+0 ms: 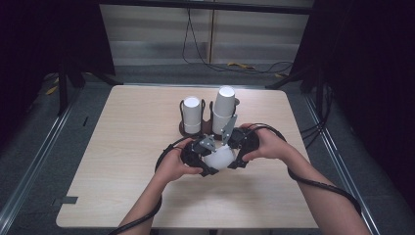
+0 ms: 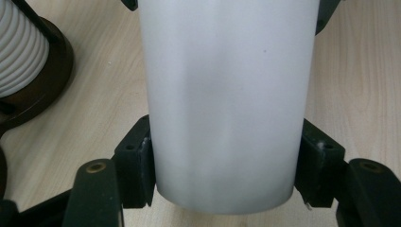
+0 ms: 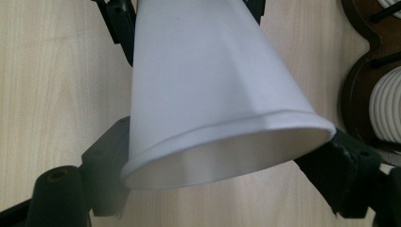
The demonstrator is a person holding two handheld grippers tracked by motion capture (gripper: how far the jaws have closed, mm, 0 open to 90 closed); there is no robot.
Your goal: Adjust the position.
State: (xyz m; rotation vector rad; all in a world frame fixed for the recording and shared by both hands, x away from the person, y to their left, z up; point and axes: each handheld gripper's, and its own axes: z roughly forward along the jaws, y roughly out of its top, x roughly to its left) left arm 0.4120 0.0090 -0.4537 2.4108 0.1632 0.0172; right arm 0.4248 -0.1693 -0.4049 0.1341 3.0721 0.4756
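Note:
A single white paper cup (image 1: 218, 158) lies on its side just above the table, held between both grippers. My left gripper (image 1: 211, 161) comes in from the left. In the left gripper view its two pads (image 2: 142, 161) press against the narrow bottom end of the cup (image 2: 227, 104). My right gripper (image 1: 234, 157) comes in from the right. In the right gripper view its jaws sit on either side of the cup (image 3: 208, 85) near the open rim, touching it. A hand holds each gripper.
Behind the grippers stands a dark wooden cup holder (image 1: 195, 129) with two upside-down stacks of white cups, a short one (image 1: 192, 113) and a taller one (image 1: 224, 107). The light wooden table (image 1: 122, 161) has bare room left and right. Cables trail from both grippers.

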